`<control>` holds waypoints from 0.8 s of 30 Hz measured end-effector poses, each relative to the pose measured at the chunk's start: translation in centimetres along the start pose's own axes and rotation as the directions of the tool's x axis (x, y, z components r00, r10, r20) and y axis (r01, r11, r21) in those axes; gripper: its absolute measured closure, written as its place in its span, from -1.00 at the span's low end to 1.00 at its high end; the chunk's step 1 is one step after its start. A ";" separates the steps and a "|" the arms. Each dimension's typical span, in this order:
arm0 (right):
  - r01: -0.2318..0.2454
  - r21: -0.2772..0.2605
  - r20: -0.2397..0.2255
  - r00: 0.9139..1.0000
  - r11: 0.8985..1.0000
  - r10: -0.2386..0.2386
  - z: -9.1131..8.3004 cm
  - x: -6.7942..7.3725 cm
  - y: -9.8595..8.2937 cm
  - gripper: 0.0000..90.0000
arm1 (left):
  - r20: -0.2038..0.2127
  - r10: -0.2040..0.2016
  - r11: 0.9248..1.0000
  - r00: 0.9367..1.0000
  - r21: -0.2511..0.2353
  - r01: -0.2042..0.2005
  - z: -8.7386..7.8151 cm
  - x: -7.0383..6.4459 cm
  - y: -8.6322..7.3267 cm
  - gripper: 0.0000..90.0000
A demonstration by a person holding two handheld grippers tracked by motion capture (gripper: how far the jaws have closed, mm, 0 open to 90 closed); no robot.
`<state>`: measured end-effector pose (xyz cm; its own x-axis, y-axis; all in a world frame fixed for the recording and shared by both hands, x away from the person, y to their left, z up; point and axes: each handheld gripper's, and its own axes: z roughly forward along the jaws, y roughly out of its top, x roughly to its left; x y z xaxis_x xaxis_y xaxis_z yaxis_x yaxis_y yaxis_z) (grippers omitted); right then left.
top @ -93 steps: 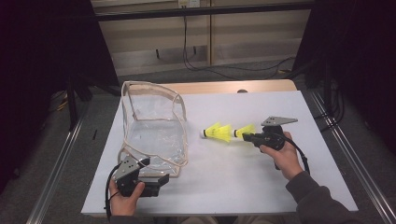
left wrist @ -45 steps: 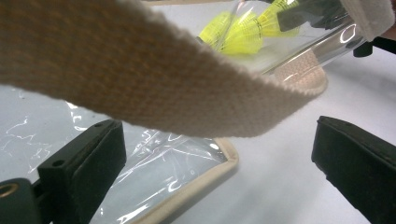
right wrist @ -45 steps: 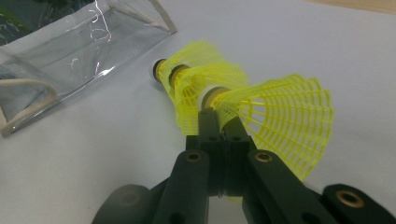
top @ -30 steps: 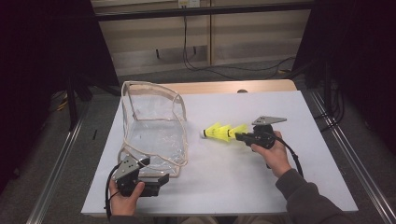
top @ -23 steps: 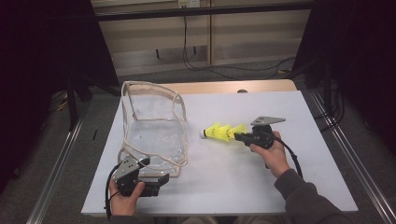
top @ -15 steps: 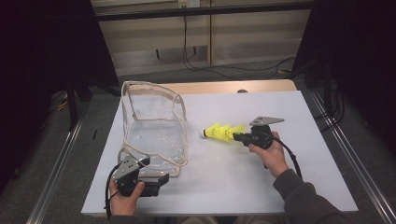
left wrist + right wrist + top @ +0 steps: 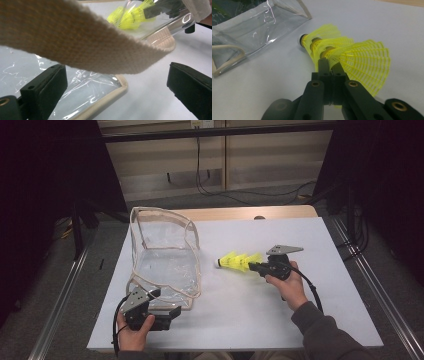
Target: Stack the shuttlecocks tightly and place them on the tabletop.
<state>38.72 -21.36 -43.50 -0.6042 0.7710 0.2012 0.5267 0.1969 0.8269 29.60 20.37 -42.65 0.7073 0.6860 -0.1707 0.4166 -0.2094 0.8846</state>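
The right tool point(image 7: 251, 266) has its jaws closed tight on the skirt of the nested yellow shuttlecocks point(image 7: 236, 261), the cork nose pointing toward the clear bag point(image 7: 165, 255). Over the last few seconds the hand has drifted left across the counter point(image 7: 320, 245), carrying the stack closer to the bag — near now, but not touching it, and not inside. The left tool point(image 7: 162, 312) has stayed put at the bag's near corner, jaws wide apart with nothing gripped; the bag's cream webbing strap point(image 7: 82, 50) arches just ahead of them. To my eye the carry is half done — the shuttlecocks must yet clear the bag's rim.
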 end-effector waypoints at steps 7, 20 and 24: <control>-0.002 -0.001 -0.007 1.000 1.000 0.002 0.1 0.2 0.0 0.99 | -0.001 0.001 1.000 1.000 0.001 -0.001 0.0 0.0 0.0 -0.93; 0.011 0.012 -0.010 1.000 1.000 -0.011 0.6 0.6 -0.1 0.99 | -0.003 0.000 1.000 1.000 0.001 0.000 0.0 0.0 0.0 -0.94; 0.009 0.016 -0.008 1.000 1.000 -0.009 0.8 0.7 -0.1 0.99 | -0.001 -0.001 1.000 1.000 0.000 0.001 0.0 0.0 0.0 -0.93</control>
<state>38.72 -20.40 -43.85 -0.6137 0.7644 0.1977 0.5305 0.2138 0.8203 29.60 20.36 -42.65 0.7065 0.6867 -0.1709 0.4169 -0.2087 0.8847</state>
